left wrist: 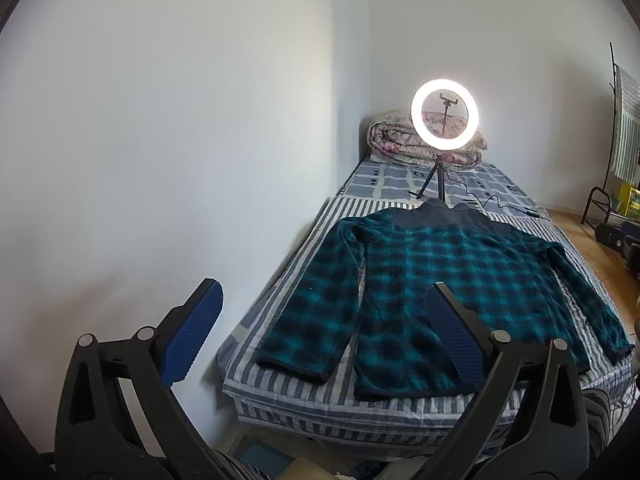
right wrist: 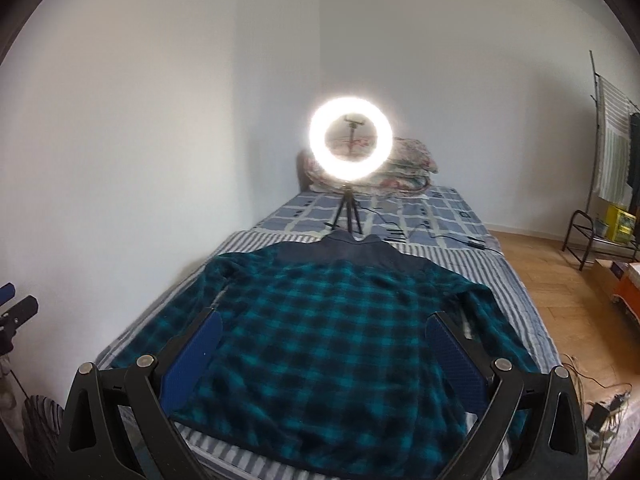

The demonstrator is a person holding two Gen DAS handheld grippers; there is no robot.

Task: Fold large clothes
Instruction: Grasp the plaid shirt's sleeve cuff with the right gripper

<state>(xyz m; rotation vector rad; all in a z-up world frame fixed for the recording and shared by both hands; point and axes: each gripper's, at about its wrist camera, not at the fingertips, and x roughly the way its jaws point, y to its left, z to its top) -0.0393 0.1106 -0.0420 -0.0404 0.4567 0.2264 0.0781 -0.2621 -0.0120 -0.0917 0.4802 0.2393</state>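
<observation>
A teal and black plaid fleece jacket (left wrist: 440, 280) lies flat, back up, on the striped bed (left wrist: 288, 396), collar at the far end, both sleeves spread down along its sides. It also shows in the right wrist view (right wrist: 328, 340). My left gripper (left wrist: 324, 292) is open and empty, held above the bed's near left corner, short of the jacket's hem. My right gripper (right wrist: 324, 324) is open and empty, hovering above the jacket's lower half. The left gripper's tip shows at the left edge of the right wrist view (right wrist: 16, 312).
A lit ring light (left wrist: 444, 118) on a small tripod stands on the bed beyond the collar, its cable (left wrist: 492, 202) trailing right. A folded floral quilt (left wrist: 392, 136) lies at the head. A white wall (left wrist: 160, 160) runs along the left. Wooden floor (right wrist: 560, 280), a rack and boxes lie right.
</observation>
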